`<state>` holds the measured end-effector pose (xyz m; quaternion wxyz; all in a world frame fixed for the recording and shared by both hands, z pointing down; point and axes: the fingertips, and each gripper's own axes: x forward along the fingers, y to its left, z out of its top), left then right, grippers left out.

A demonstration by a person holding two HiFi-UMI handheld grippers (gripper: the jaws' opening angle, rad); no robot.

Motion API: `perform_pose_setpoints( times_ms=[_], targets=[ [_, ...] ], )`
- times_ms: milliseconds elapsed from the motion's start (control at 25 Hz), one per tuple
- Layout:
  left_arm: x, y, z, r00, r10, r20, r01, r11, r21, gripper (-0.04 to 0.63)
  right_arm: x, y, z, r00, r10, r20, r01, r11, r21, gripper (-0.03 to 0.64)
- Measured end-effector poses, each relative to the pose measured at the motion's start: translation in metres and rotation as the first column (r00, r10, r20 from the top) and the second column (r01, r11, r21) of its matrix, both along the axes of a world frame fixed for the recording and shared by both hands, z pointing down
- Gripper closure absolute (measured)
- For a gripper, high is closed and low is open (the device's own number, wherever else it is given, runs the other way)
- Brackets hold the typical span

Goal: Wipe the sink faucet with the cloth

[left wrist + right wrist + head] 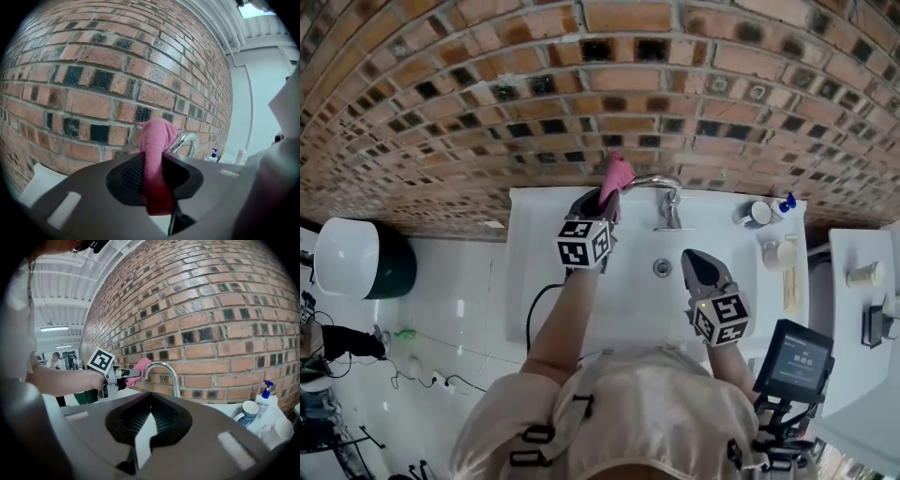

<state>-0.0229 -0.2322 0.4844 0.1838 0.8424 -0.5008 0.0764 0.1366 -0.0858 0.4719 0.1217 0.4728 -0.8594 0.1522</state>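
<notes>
One pink, nubby cloth (617,174) pinched in left gripper (602,201) jaws | one curved chrome faucet (660,182) | one glossy white sink (637,302) | right gripper (697,264) jaws slightly spread, empty

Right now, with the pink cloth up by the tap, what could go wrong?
The cloth is only pinched in the left hand-held gripper, so rubbing hard on the faucet might tug it loose. A wide swipe could also knock the mug or soap bottle on the sink's edge.

Cream top (628,403), black buckled straps (546,433); grey left tool (605,202) and right tool (693,260) bear black-and-white marker cubes (584,242).
</notes>
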Motion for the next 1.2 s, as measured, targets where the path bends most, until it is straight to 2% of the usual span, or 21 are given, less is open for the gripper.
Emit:
perform_pose_setpoints(
  times_ms=[120,240,440,600,800,920,1200],
  targets=[
    [0.004,-0.008,0.006,0.999,-0.019,-0.046,0.018,0.999,-0.039,0.512,0.005,-0.007,-0.001,1.000,0.000,0.009,0.000,1.000,-0.002,0.624],
    [0.010,-0.008,-0.004,0.997,-0.016,-0.078,0.013,0.999,-0.038,0.512,0.004,-0.012,-0.004,1.000,-0.017,0.020,0.017,1.000,0.004,0.624],
    [0.027,-0.002,-0.033,0.998,0.022,-0.055,-0.020,0.999,0.037,0.512,-0.007,-0.014,-0.006,0.998,-0.057,0.032,0.056,0.998,0.007,0.624],
    [0.053,-0.001,-0.054,0.993,0.064,-0.101,-0.054,0.994,0.097,0.511,-0.010,-0.014,-0.007,0.997,-0.070,0.043,0.070,0.997,0.009,0.624],
    [0.085,0.008,-0.062,0.990,0.126,-0.071,-0.115,0.983,0.141,0.511,-0.004,-0.012,-0.009,0.997,-0.065,0.046,0.065,0.998,0.014,0.624],
    [0.112,0.011,-0.057,0.981,0.182,-0.063,-0.173,0.976,0.130,0.511,0.009,-0.015,-0.007,0.997,-0.045,0.057,0.044,0.999,0.004,0.624],
    [0.154,0.015,-0.011,0.966,0.259,0.005,-0.259,0.965,0.037,0.509,0.029,-0.014,-0.003,0.998,-0.002,0.066,0.003,1.000,-0.007,0.624]
  ],
)
